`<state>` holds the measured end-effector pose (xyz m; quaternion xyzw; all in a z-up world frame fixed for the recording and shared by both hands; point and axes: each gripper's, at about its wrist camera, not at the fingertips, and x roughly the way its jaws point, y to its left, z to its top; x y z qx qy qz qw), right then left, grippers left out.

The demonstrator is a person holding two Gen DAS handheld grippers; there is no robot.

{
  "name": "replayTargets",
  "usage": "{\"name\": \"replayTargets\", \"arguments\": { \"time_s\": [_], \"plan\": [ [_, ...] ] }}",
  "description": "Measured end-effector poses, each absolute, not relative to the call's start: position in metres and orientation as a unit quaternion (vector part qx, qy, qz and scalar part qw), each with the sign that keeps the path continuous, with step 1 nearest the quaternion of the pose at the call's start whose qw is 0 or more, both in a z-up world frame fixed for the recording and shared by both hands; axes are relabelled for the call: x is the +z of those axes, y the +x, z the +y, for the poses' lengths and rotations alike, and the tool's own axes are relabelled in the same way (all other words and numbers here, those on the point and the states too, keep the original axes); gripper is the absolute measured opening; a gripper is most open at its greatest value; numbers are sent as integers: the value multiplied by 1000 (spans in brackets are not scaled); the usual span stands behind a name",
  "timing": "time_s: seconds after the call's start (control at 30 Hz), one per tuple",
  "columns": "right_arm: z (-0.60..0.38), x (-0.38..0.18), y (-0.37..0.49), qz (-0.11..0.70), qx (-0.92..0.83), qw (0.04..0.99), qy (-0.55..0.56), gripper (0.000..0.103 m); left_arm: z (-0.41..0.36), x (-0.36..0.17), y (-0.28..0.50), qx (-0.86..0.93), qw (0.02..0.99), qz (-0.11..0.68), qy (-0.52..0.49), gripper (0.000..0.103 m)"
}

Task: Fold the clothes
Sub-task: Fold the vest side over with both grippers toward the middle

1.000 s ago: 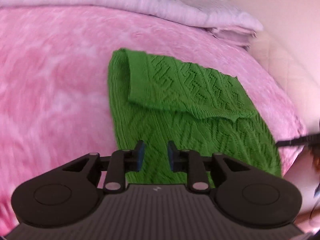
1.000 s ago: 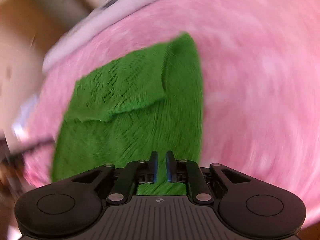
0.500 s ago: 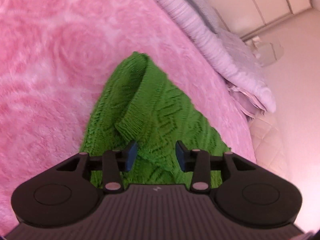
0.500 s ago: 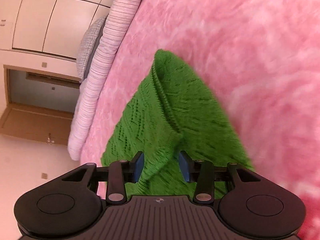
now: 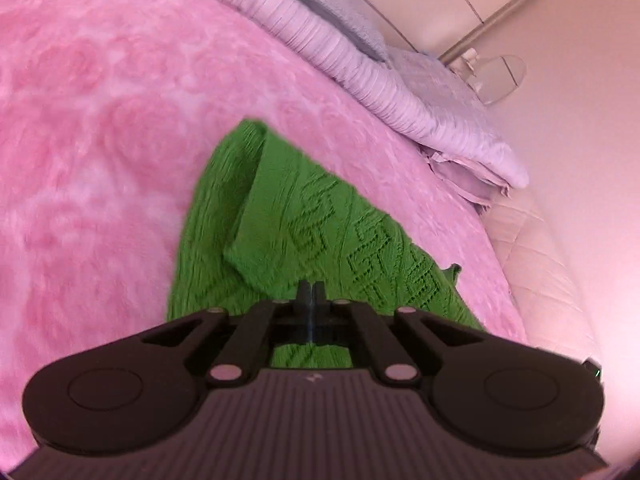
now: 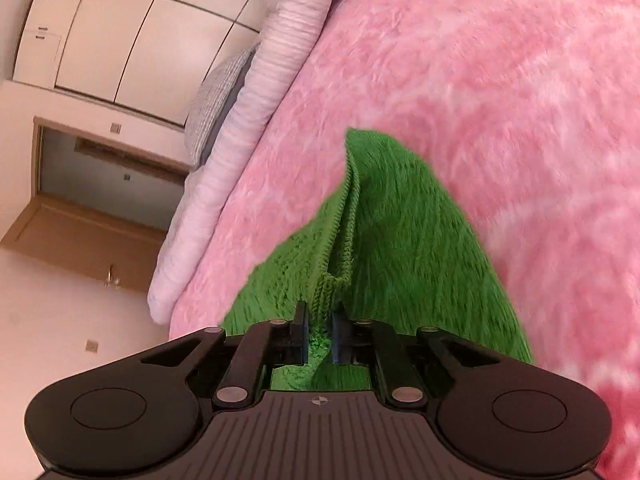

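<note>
Green sweater [image 6: 404,248] near edge hidden behind both jaws

Two wrist fisheyes, close, angled down over tongs, sharing green knit [image 5: 320,220] [image 6: 400,240], pink bedspread [image 5: 100,140] [image 6: 500,80]

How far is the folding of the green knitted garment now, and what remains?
Done: the green knitted garment already has one flap folded over on the pink blanket. In hand: the right gripper has just closed on its near edge; the left gripper has just shut, and whether it holds fabric is unclear. Left: carrying that edge over for the next fold.
</note>
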<state>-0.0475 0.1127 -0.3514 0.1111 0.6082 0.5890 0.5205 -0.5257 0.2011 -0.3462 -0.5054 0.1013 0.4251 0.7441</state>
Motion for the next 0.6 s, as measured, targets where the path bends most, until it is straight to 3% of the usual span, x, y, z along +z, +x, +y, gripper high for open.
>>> {"name": "replayTargets", "arguments": {
  "time_s": [0.03,0.1,0.13,0.23,0.43,0.53,0.6],
  "plan": [
    [108,-353,-49,611,586,520,109,10,203,-352,-526,430,733,89,-519,7],
    [104,-362,-52,622,568,528,110,10,205,-362,-527,438,711,66,-547,34],
    [103,-365,-54,627,556,534,111,16,207,-368,-527,442,699,54,-560,38],
    [97,-371,-54,634,542,538,121,35,215,-379,-523,458,676,42,-576,38],
    [114,-376,-54,643,544,521,138,37,232,-397,-515,474,663,36,-579,38],
    [123,-391,-56,657,535,513,139,37,239,-402,-511,474,667,39,-574,27],
    [132,-395,-60,652,543,513,133,35,239,-399,-509,464,686,51,-558,10]
  ]
}}
